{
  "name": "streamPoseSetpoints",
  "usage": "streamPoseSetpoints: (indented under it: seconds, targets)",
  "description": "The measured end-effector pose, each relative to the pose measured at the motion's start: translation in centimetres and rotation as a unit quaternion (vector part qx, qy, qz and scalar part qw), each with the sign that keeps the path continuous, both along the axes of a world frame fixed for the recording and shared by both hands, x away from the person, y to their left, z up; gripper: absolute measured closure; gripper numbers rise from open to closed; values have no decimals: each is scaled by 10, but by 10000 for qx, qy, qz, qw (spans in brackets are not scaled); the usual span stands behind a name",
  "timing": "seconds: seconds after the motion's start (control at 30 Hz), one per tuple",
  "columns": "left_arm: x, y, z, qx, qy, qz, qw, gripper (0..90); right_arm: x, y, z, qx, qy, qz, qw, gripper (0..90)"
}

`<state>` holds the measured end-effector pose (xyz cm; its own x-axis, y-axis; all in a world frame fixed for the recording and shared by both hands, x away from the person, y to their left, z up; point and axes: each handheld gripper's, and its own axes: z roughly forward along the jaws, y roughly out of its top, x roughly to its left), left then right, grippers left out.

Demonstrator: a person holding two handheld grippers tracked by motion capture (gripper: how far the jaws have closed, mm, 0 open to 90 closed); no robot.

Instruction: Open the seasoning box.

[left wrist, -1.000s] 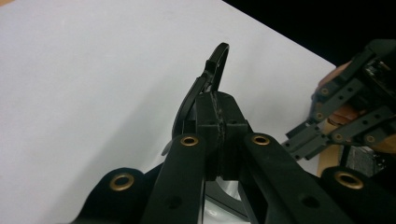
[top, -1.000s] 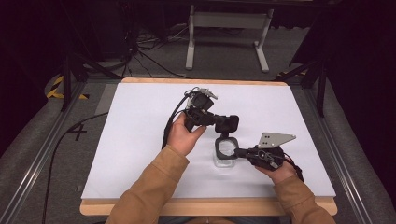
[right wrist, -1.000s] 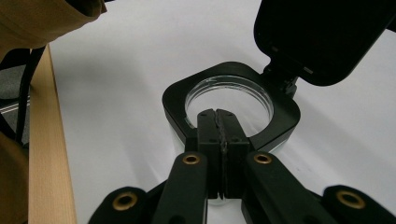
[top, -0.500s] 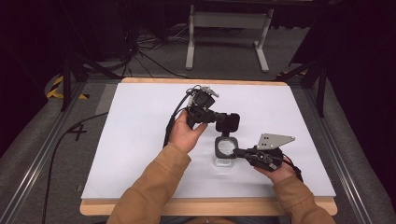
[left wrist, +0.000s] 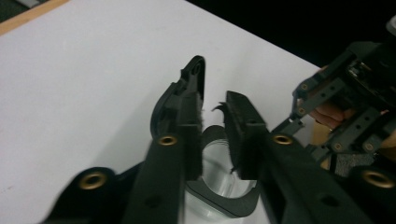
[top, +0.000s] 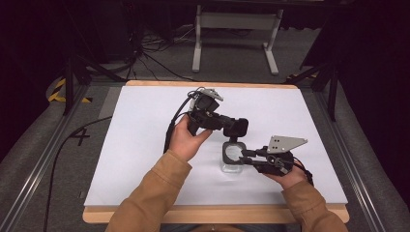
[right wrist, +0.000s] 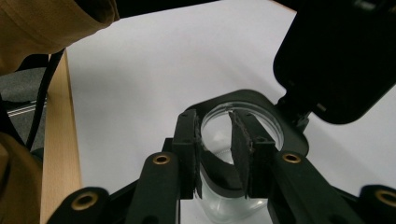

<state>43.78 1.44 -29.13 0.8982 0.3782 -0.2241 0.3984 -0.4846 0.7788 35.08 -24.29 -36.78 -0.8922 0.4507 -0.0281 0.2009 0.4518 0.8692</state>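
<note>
Right gripper view: the clear jar (right wrist: pixel 233 186) with its black square-edged collar (right wrist: pixel 280 135) sits straight ahead of my right gripper (right wrist: pixel 219 154). My jaws are narrowed to a small gap and pinch the collar's near rim, one jaw outside it and one inside the opening. In the left gripper view, my left gripper (left wrist: pixel 215 126) hangs just above the same jar (left wrist: pixel 219 163), jaws slightly spread around nothing, their tips beyond the collar's far edge over the white table (left wrist: pixel 84 79).
</note>
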Motion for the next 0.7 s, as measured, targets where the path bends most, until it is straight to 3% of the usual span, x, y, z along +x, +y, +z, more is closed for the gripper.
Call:
streamPoseSetpoints:
  seconds: [0.17, 0.33, 0.5, 0.63, 0.7]
  targets:
    - [-11, 11, 6, 15, -166, -23, 9999, 634, 2, -3, 11, 64, -57, -48, 10000, 690]
    - [-29, 45, 10, 109, -504, 165, 9985, 559, 11, -20, 30, 275, -329, -219, 9988, 651]
    - [-37, 71, 4, 172, -577, 395, 9974, 527, 21, -31, 36, 363, -346, -345, 9981, 629]
    - [-42, 101, -3, 299, -720, 645, 9949, 510, 31, -47, 45, 492, -364, -501, 9969, 615]
    - [-43, 109, -4, 299, -674, 741, 9945, 504, 33, -50, 46, 523, -365, -546, 9965, 609]
